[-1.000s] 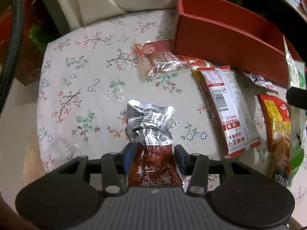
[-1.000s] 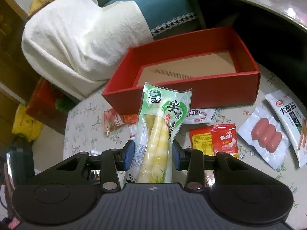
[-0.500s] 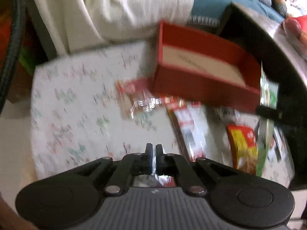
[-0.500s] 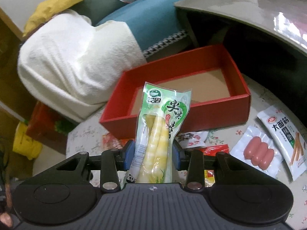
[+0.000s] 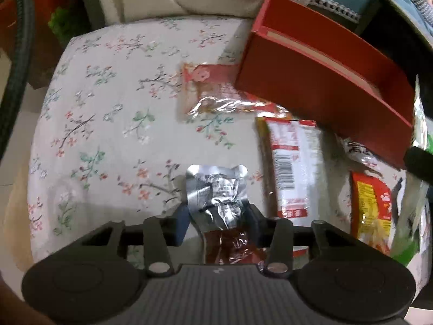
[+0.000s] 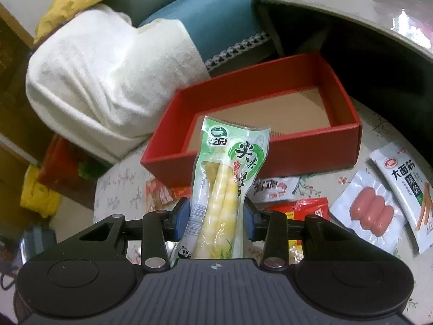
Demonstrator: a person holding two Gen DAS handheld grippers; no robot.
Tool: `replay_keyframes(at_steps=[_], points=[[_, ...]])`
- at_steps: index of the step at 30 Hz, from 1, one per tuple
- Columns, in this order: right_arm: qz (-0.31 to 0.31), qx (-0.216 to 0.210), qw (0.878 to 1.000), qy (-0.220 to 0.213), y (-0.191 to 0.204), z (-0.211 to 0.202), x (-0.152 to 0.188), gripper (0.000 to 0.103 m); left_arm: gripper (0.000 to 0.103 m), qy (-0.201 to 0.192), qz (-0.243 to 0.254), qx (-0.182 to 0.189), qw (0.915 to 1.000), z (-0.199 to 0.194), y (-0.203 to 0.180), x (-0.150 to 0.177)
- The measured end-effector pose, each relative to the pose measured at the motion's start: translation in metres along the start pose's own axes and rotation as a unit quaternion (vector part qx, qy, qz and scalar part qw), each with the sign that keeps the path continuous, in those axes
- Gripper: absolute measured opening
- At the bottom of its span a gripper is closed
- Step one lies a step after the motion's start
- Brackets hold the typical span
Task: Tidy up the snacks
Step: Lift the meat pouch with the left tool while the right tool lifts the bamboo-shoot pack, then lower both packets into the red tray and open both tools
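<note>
Foil pouch (image 5: 216,189) lower centre, our left gripper (image 5: 217,223) just reopened, straddling it unpinched | right gripper (image 6: 216,220) pinching bamboo pack (image 6: 230,189) upright, aimed at red box (image 6: 251,146) beyond.

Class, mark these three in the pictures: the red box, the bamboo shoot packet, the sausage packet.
red box (image 6: 270,149): right wrist view, front wall.
bamboo shoot packet (image 6: 224,197): right wrist view, yellow shoots.
sausage packet (image 6: 371,214): right wrist view, middle sausage.
</note>
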State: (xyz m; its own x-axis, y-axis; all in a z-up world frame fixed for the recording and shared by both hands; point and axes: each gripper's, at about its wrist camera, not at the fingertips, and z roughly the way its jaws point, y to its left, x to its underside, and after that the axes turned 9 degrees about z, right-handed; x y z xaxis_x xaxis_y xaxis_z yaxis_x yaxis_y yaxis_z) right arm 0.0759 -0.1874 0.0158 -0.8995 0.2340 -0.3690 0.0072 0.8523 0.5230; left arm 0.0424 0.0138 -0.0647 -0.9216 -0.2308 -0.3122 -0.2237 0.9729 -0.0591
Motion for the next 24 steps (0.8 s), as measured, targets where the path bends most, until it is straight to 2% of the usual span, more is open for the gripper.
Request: replay_keyframes(at_steps=[5, 8, 13, 19, 24], points=[[-0.003, 0.002, 1.000, -0.004, -0.004, -0.004, 0.000, 0.049, 0.032, 0.010, -0.007, 0.011, 0.9999, -0.006, 0.011, 0.002], [-0.001, -0.002, 1.000, -0.012, -0.005, -0.009, -0.001, 0.049, 0.030, -0.013, 0.005, 0.004, 0.9999, -0.023, 0.015, 0.003], [0.000, 0.003, 1.000, -0.021, -0.005, -0.009, -0.001, 0.049, 0.030, -0.051, 0.012, 0.035, 0.9980, -0.048, 0.024, -0.003], [0.003, -0.002, 1.000, -0.029, 0.001, -0.006, -0.008, 0.049, 0.030, -0.070, 0.003, 0.078, 0.9944, -0.066, 0.031, -0.019], [0.008, -0.006, 0.999, -0.046, 0.005, -0.006, -0.029, 0.049, 0.030, -0.110, 0.010, 0.105, 0.9883, -0.081, 0.022, -0.050]])
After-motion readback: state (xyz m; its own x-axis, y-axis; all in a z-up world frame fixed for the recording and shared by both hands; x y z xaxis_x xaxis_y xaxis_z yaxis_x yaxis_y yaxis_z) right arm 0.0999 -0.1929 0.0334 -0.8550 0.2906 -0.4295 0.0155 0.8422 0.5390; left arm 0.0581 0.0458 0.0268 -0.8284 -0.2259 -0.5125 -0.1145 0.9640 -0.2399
